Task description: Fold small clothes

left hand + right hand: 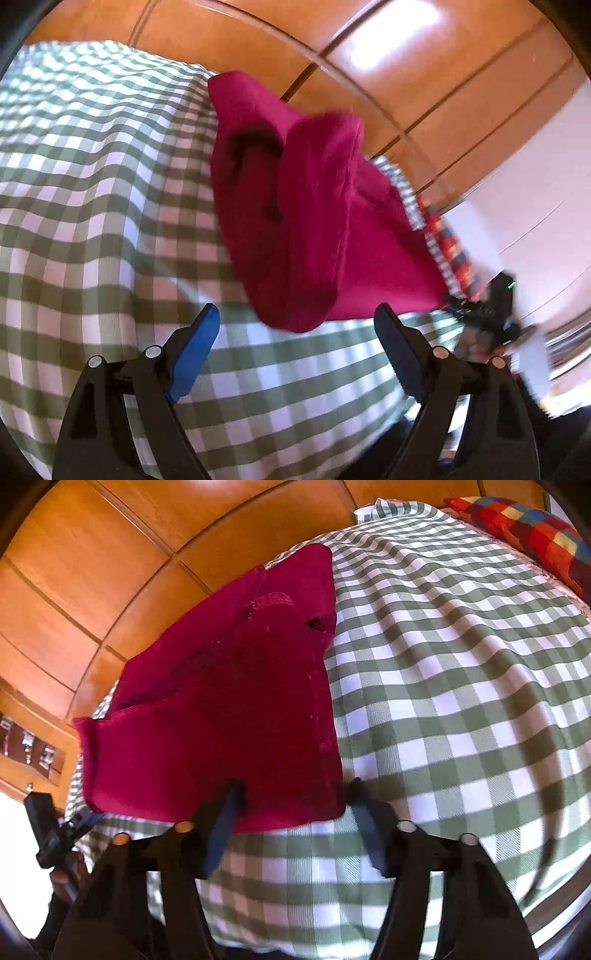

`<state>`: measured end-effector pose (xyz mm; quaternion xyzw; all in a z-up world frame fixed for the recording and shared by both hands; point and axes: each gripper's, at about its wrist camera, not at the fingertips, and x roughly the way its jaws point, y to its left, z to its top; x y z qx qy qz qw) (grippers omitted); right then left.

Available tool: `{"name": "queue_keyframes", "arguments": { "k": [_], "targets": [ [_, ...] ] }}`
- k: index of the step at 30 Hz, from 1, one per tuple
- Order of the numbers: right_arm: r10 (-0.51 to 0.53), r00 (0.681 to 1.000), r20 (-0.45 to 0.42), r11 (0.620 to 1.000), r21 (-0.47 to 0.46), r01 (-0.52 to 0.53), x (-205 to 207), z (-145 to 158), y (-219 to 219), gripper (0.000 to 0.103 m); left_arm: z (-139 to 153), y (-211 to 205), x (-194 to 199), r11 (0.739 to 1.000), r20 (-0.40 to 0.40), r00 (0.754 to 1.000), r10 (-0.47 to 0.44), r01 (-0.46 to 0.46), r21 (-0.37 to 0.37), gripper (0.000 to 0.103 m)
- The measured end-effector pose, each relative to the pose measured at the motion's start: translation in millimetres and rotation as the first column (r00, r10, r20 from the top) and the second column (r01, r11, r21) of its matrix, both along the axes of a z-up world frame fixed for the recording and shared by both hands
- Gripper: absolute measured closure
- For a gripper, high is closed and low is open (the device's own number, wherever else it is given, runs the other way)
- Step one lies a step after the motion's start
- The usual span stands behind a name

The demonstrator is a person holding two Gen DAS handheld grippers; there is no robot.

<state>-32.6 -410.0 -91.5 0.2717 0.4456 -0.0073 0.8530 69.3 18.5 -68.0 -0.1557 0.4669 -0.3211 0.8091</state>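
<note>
left gripper [295, 343]: tilted down toward the bed, jaws spread wide, blue pads clear of everything; nothing between them but checked cloth
left fingers [195, 350]: near edge of the garment lies just beyond the tips, not touching as far as I can tell
garment [295, 206]: magenta knit piece, lying on the cloth near the bed's far edge, partly folded, one layer lapped over another with a rounded fold toward the left gripper; a dark opening shows in its upper part
cloth [92, 184]: green-and-white check, covers the bed, wrinkled
right gripper [291, 805]: seen in its own view, pitched steeply down at the garment's near right corner; jaws partly apart, one finger [227, 812] lying against the garment's near edge, the other just off its right corner on the cloth; corner sits between them, pads not pressing on it, so not gripping
right gripper from left view: dark shape at the garment's right corner, blurred, a hand behind it
pillow [532, 531]: multicolour squares, far right of the bed, well apart from the garment
cabinet [92, 572]: orange wood panels behind the bed
</note>
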Motion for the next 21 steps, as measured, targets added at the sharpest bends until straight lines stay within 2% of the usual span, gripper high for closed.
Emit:
{"name": "queue_keyframes", "arguments": {
  "k": [1, 2, 3, 4, 5, 6, 7, 9, 10, 11, 13, 16, 21],
  "targets": [
    [-0.003, 1.0, 0.002, 1.0, -0.002, 0.003, 2, 0, 1, 0.06, -3, -7, -1, 0.997, 0.027, 0.999, 0.025, -0.027, 0.077, 0.021],
    [-0.006, 1.0, 0.004, 1.0, -0.003, 0.006, 5, 0, 1, 0.074, -4, -11, 0, 0.99, 0.042, 0.998, 0.046, -0.051, 0.128, 0.032],
    [-0.006, 1.0, 0.007, 1.0, 0.002, 0.006, 5, 2, 1, 0.08, -7, -13, 3, 0.984, 0.049, 0.997, 0.062, -0.07, 0.167, 0.036],
    [-0.005, 1.0, 0.012, 1.0, 0.005, 0.005, 4, 5, 2, 0.082, -6, -14, 4, 0.983, 0.051, 0.996, 0.067, -0.074, 0.166, 0.047],
    [-0.001, 1.0, 0.021, 1.0, -0.002, 0.001, 1, 10, 4, 0.084, -4, -14, 6, 0.987, 0.051, 0.997, 0.061, -0.068, 0.145, 0.073],
    [0.003, 0.999, 0.033, 1.0, -0.011, -0.002, -1, 16, 7, 0.085, 1, -12, 7, 0.994, 0.04, 0.998, 0.04, -0.043, 0.098, 0.081],
    [0.007, 0.999, 0.053, 1.0, -0.009, -0.007, -6, 24, 7, 0.085, 5, -9, 8, 0.996, 0.04, 0.998, 0.044, -0.047, 0.073, 0.084],
    [0.014, 0.997, 0.075, 1.0, -0.002, -0.014, -12, 33, 6, 0.085, 18, 3, 8, 0.999, 0.051, 0.998, 0.029, -0.028, -0.032, 0.087],
    [0.016, 0.997, 0.081, 1.0, -0.001, -0.016, -17, 37, 5, 0.085, 26, 13, 9, 0.994, 0.051, 0.999, 0.012, -0.007, -0.111, 0.088],
    [0.018, 0.996, 0.082, 1.0, -0.001, -0.018, -20, 39, 4, 0.085, 33, 20, 7, 0.988, 0.058, 0.998, -0.011, 0.02, -0.156, 0.088],
    [0.023, 0.997, 0.072, 1.0, -0.009, -0.022, -31, 40, 4, 0.085, 41, 28, 2, 0.975, 0.074, 0.995, -0.072, 0.086, -0.204, 0.088],
    [0.032, 0.999, 0.029, 0.999, -0.009, -0.032, -43, 29, 6, 0.085, 36, 41, -10, 0.958, 0.04, 0.99, -0.138, 0.144, -0.248, 0.089],
    [0.065, 0.997, -0.031, 0.998, -0.025, -0.066, -68, 17, 17, 0.085, 3, 69, -40, 0.957, -0.066, 0.99, -0.125, 0.103, -0.271, 0.091]
  ]
}}
